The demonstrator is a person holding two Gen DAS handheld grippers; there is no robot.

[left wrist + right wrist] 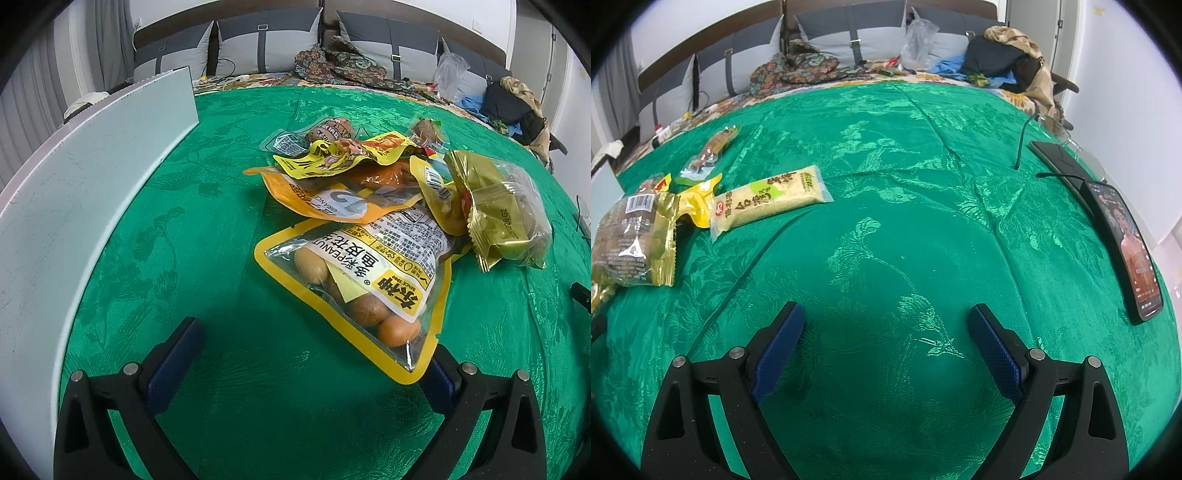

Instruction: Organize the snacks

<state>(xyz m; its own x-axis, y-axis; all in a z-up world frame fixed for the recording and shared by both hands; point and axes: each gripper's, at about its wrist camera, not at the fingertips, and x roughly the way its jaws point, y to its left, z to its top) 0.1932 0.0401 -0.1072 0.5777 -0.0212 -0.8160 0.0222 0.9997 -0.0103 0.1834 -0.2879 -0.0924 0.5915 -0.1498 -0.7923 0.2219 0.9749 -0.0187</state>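
Both grippers stood wide and empty over the green patterned cloth (905, 166); the left gripper (310, 354) faced the heaped snacks — its right finger under the yellow-edged clear peanut pouch (365, 280), likely to slip; the right gripper (886, 332) hung beside the pale rice-cracker packet (768, 199).

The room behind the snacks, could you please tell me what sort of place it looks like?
Probably a bedroom at home: a padded headboard with pillows, clothes heaped on the bed, and a green cloth spread over it.

Black claw (886, 347) arms, blue pads (779, 347), silver screws.
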